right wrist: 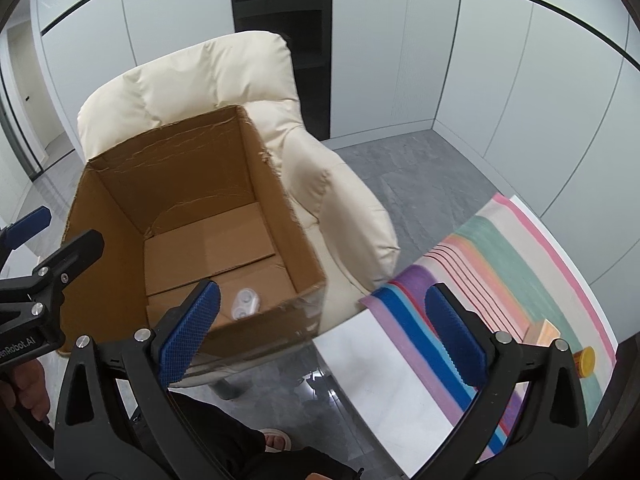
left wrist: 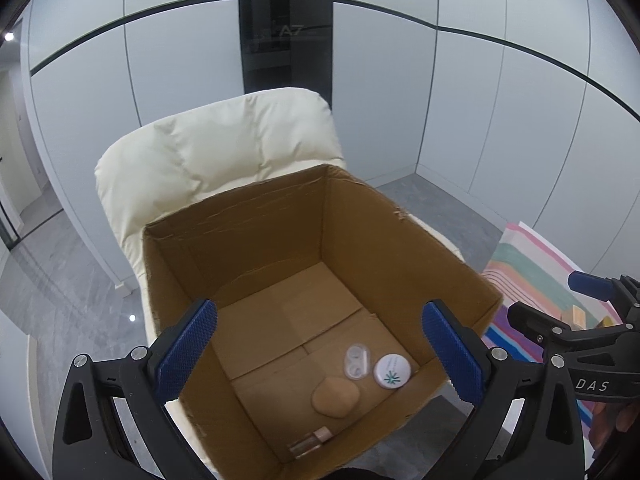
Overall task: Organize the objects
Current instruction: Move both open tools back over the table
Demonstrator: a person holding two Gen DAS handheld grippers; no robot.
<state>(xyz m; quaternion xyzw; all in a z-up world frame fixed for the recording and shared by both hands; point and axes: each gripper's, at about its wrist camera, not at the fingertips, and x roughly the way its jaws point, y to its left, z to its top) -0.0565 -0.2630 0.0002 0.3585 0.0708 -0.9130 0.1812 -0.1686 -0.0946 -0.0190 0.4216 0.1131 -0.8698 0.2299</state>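
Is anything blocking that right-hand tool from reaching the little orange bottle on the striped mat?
Nothing visible does. The right tool is open and empty above the striped mat, and the orange bottle lies in the open near the mat's edge, beside a small wooden block.

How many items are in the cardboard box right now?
4, near one corner: a clear lens case, a white round tin, a tan puff and a small bottle. Others may be hidden.
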